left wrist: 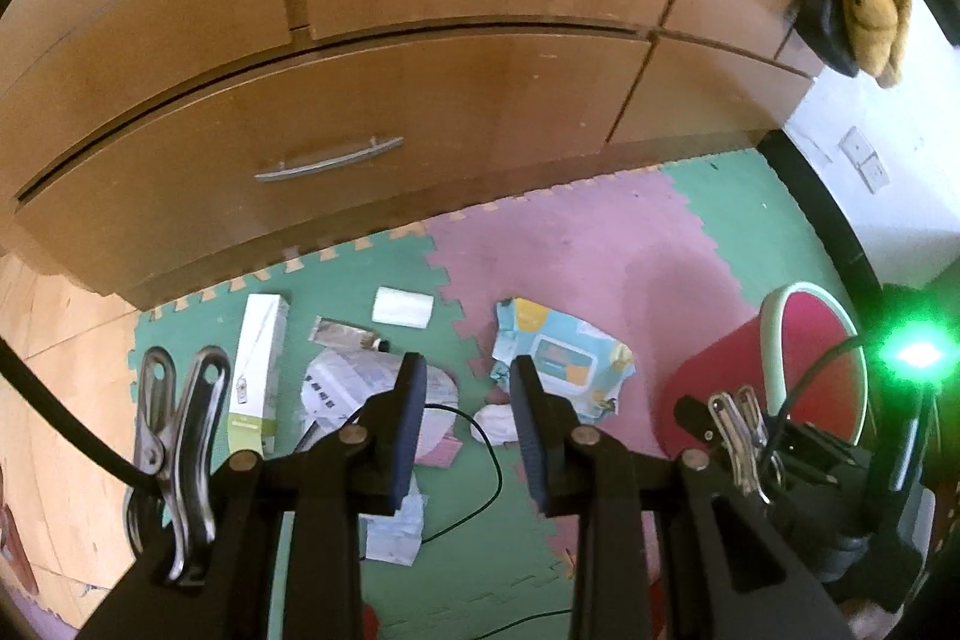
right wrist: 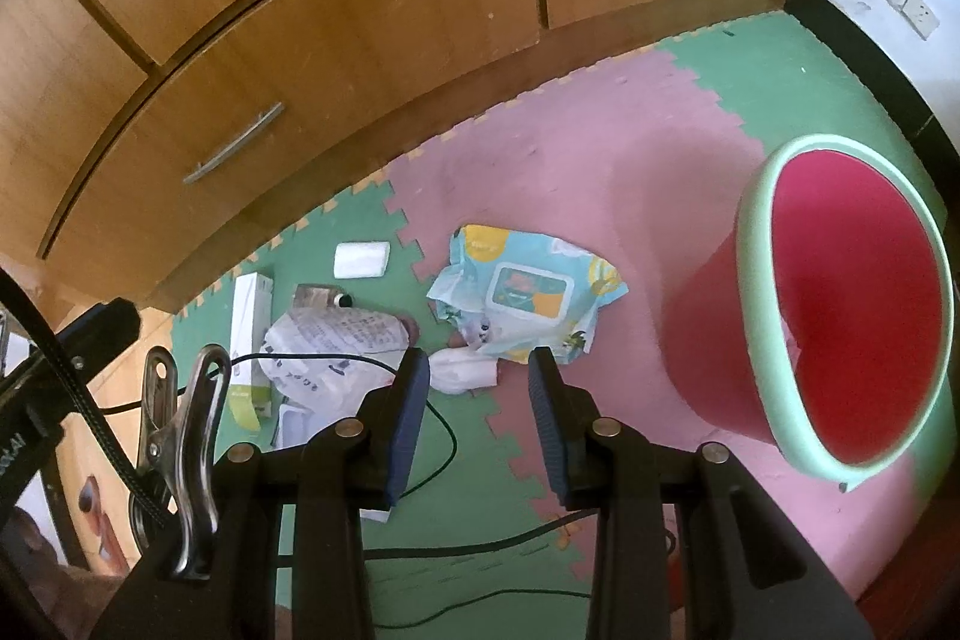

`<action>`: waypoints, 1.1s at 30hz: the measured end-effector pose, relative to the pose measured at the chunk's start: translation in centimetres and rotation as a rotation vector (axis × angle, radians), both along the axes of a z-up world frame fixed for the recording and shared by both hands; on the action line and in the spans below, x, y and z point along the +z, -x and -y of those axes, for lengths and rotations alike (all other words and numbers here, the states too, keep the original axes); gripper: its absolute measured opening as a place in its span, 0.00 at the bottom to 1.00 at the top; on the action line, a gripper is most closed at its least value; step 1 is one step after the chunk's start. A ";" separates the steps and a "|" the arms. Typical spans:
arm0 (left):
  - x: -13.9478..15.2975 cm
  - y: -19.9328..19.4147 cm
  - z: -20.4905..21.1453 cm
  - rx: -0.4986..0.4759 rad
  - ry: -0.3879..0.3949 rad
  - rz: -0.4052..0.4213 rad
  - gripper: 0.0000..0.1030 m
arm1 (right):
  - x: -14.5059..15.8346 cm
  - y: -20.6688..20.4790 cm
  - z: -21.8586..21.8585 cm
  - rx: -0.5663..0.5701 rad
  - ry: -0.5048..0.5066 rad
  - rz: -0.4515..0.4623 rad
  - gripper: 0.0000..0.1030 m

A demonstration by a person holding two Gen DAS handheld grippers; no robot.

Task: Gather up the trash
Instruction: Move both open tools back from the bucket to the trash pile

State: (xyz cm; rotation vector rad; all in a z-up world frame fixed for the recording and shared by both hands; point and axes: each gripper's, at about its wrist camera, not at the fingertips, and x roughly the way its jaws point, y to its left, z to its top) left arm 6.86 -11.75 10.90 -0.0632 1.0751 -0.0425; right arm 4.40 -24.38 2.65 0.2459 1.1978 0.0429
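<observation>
Left tool (left wrist: 468,388) and right tool (right wrist: 480,379) both hang with fingers spread, nothing between them, above a foam floor mat (right wrist: 600,130). Beyond lie a crumpled tissue (right wrist: 462,370), wipes packet (right wrist: 522,292), printed paper (right wrist: 330,340) partly hidden by a finger, and white box (right wrist: 251,334). On the right, the tilted red bin (right wrist: 852,304); its base cannot be seen.

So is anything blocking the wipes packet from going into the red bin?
Nothing visible does. Between the wipes packet and the red bin lies only bare pink mat. The bin's mouth looks clear.
</observation>
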 end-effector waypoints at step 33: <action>-9.0 -1.1 -15.2 0.224 -0.092 -0.143 0.29 | -8.8 -5.1 -10.6 0.124 -0.040 -0.193 0.41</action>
